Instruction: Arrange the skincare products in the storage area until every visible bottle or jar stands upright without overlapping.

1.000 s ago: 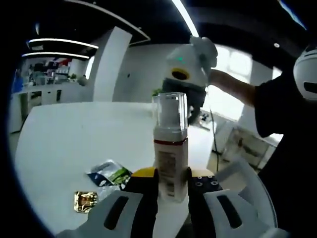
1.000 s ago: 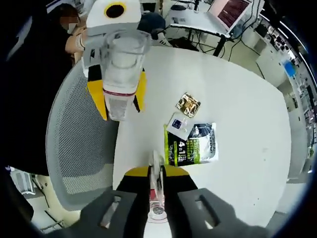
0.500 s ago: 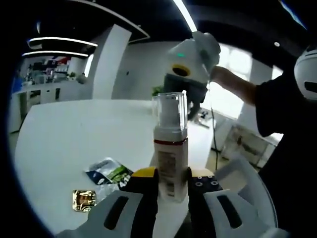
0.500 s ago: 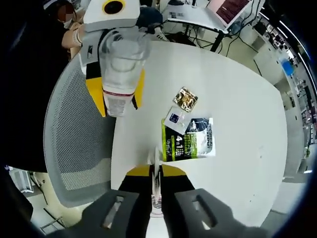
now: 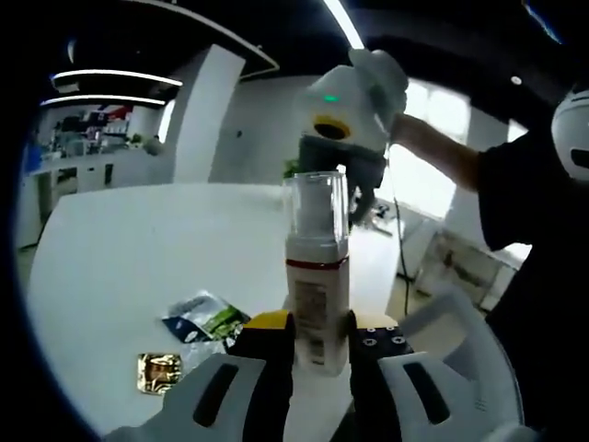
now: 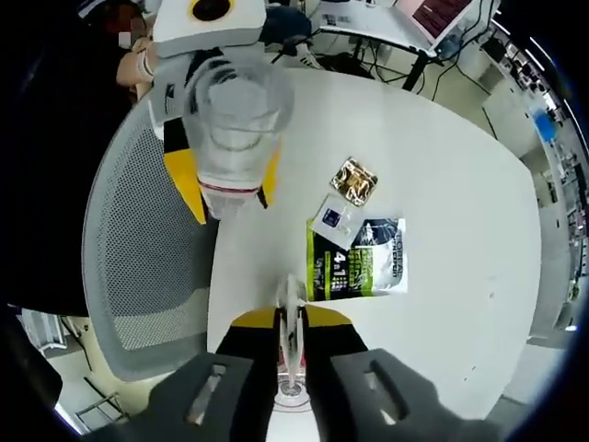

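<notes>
Two tools each gripped a product. The left tool (image 5: 317, 354) was clamped on a pump bottle (image 5: 316, 276) with a clear cap, held upright above the white worktop (image 5: 138, 267). The right tool (image 6: 291, 354) pinched a thin clear item (image 6: 291, 318), too slim to identify. On the worktop, at two o'clock from it, lay a green sachet (image 6: 359, 260), a small white packet (image 6: 333, 219) and a gold packet (image 6: 353, 180). A grey mesh chair (image 6: 138, 267) stood at nine o'clock.
</notes>
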`<control>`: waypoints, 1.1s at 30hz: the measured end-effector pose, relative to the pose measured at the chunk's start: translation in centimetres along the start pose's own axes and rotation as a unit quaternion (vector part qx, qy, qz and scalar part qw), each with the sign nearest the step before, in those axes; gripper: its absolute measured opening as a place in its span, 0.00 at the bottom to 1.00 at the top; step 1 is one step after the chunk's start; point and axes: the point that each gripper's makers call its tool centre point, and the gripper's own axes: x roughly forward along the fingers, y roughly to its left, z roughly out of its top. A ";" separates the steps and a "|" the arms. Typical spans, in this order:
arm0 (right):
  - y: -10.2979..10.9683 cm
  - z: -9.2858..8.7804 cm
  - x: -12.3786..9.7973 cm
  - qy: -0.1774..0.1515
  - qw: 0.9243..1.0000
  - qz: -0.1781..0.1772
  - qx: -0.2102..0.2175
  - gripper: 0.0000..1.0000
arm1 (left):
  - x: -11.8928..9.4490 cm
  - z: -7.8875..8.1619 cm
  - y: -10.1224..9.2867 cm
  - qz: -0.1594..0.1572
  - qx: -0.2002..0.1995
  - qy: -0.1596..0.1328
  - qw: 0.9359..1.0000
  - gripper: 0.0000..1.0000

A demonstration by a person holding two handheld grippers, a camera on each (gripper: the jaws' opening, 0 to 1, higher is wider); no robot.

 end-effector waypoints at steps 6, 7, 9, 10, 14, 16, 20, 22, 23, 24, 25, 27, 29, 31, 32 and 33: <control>0.0 -0.1 0.2 0.002 1.000 0.005 0.005 0.10 | 1.4 -0.3 1.1 0.009 0.036 0.009 0.999 0.18; 0.0 0.0 0.2 0.002 1.000 0.005 0.005 0.10 | 1.7 -0.1 1.3 0.011 0.043 0.001 0.999 0.18; 0.0 0.0 0.2 0.002 1.000 0.005 0.008 0.10 | 1.9 -0.6 2.5 0.008 0.053 -0.006 0.999 0.18; 0.0 0.0 0.2 0.002 1.000 0.006 0.008 0.10 | 2.4 -0.7 2.7 0.005 0.055 -0.010 0.998 0.18; 0.0 -0.1 0.2 0.000 1.000 0.004 0.015 0.09 | 3.5 -1.6 3.4 -0.007 0.080 -0.011 0.997 0.18; 0.0 -0.1 0.2 -0.002 1.000 0.005 0.019 0.09 | 4.0 -1.8 3.1 -0.021 0.106 -0.018 0.994 0.18; 0.1 -0.1 0.2 -0.004 1.000 0.008 0.024 0.09 | 5.1 -2.3 2.5 -0.034 0.110 -0.025 0.993 0.18; 0.1 -0.1 0.2 -0.004 1.000 0.009 0.026 0.09 | 5.7 -2.8 2.4 -0.040 0.105 -0.021 0.993 0.18; 0.2 -0.1 0.2 -0.004 1.000 0.010 0.028 0.09 | 5.9 -2.8 2.3 -0.045 0.097 -0.022 0.994 0.18; 0.2 -0.2 0.2 -0.004 1.000 0.011 0.029 0.09 | 6.0 -2.8 2.3 -0.046 0.096 -0.021 0.994 0.18; 0.3 -0.2 0.2 -0.003 1.000 0.012 0.028 0.09 | 6.1 -2.8 2.3 -0.045 0.096 -0.021 0.994 0.18; 0.2 -0.2 0.1 -0.002 0.999 0.011 0.033 0.08 | 6.4 -2.9 2.4 -0.046 0.095 -0.019 0.994 0.18; 0.3 -0.2 0.1 -0.003 0.999 0.013 0.039 0.08 | 6.8 -2.9 2.5 -0.046 0.093 -0.017 0.994 0.18; 0.1 -0.4 0.1 -0.001 0.999 0.012 0.040 0.08 | 6.9 -2.9 2.5 -0.046 0.091 -0.016 0.995 0.18; 0.1 -0.5 0.0 0.000 0.999 0.012 0.042 0.08 | 7.0 -2.8 2.4 -0.048 0.090 -0.016 0.995 0.18; 0.1 -0.6 0.0 0.001 0.999 0.013 0.045 0.08 | 7.2 -2.8 2.4 -0.049 0.091 -0.016 0.994 0.18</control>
